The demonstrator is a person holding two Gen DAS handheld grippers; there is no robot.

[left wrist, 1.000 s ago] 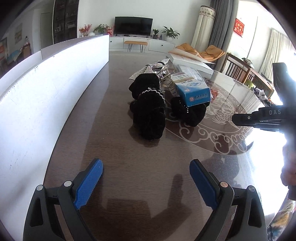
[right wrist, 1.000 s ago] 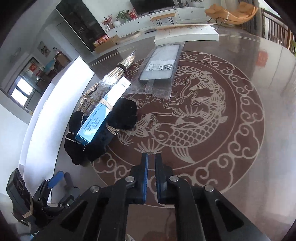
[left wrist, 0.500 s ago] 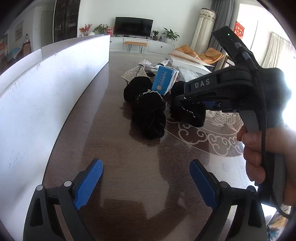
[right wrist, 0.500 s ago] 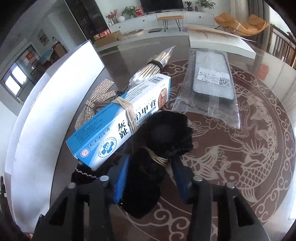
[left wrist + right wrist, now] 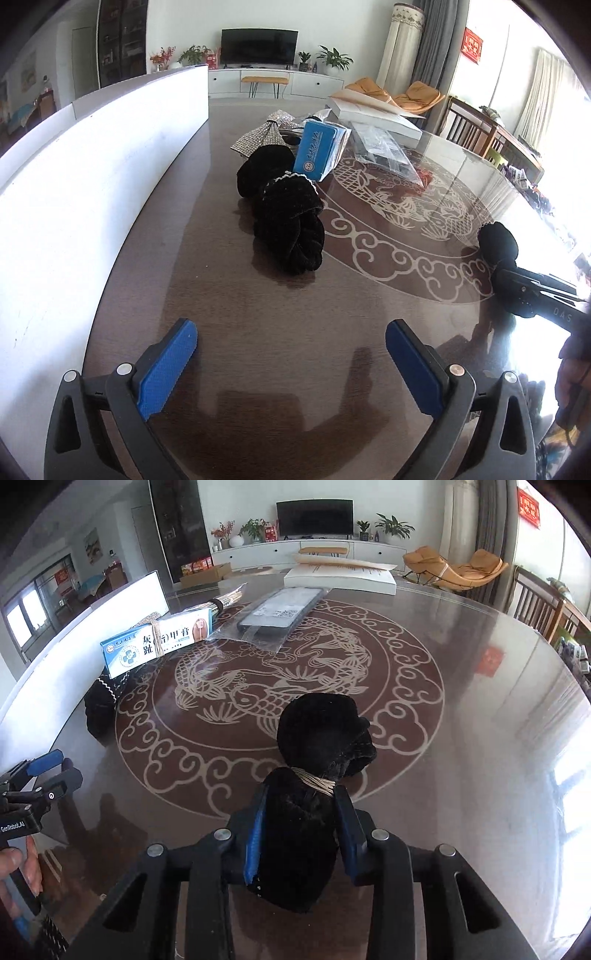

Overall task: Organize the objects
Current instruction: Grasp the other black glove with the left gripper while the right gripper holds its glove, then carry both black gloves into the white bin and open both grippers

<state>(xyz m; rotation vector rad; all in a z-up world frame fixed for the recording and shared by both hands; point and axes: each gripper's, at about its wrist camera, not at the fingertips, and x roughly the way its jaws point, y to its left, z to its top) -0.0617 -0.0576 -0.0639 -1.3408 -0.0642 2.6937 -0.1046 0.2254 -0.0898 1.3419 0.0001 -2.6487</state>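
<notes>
My right gripper (image 5: 301,805) is shut on a black velvet bundle (image 5: 325,731) tied with a pale elastic, its jaws easing slightly wider. The bundle hangs low over the fish pattern of the round table (image 5: 461,701); in the left wrist view it shows at the right (image 5: 496,243). My left gripper (image 5: 290,332) hovers over the dark tabletop, jaws opening, nothing between them. Ahead of it lie two black velvet scrunchies (image 5: 291,225), a blue medicine box (image 5: 317,149) leaning on them, and a rhinestone bow (image 5: 264,133).
A white board (image 5: 92,177) stands along the table's left side. A bagged phone case (image 5: 280,609), a bundle of swabs (image 5: 225,600) and a flat white box (image 5: 340,578) lie farther back. A hand (image 5: 14,864) grips the left tool.
My right gripper reached into the pile, shut on the black bundle and carried it off to the right. The blue box now rests on the remaining scrunchies. The left jaws spread a little.
</notes>
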